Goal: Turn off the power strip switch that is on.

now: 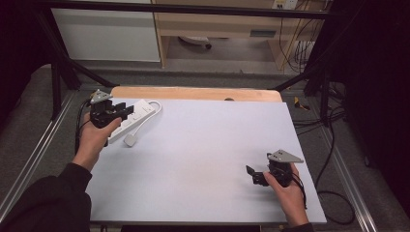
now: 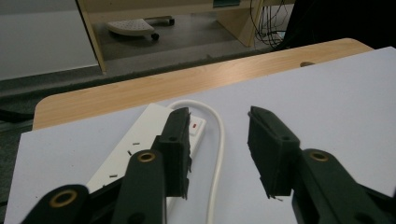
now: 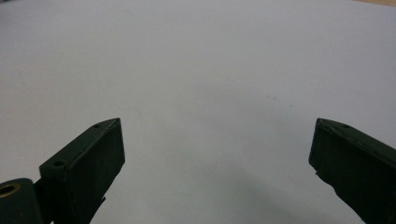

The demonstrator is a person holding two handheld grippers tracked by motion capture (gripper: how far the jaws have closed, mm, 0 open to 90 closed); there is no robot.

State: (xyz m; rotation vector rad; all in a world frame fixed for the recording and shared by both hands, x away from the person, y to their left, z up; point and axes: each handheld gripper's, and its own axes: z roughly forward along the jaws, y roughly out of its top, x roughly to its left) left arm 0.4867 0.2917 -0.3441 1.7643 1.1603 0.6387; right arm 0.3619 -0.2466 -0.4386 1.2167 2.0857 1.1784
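Observation:
A white power strip (image 1: 138, 114) lies at the far left of the pale mat (image 1: 203, 154), its white cable (image 1: 153, 107) looping round to a plug (image 1: 131, 140) in front of it. My left gripper (image 1: 124, 111) hovers at the strip's end. In the left gripper view the left gripper (image 2: 218, 114) has its jaws apart: one jaw stands over the power strip (image 2: 140, 135) near its red switch, and the cable (image 2: 219, 140) runs through the gap untouched. My right gripper (image 1: 252, 175) rests low at the near right, wide open (image 3: 217, 123) over bare mat.
The mat covers a wooden table whose far edge (image 1: 193, 93) shows as a bare strip. A metal frame (image 1: 63, 72) and rails flank the table. Loose cables (image 1: 329, 183) trail off the right side, and a shelf unit (image 1: 217, 24) stands beyond.

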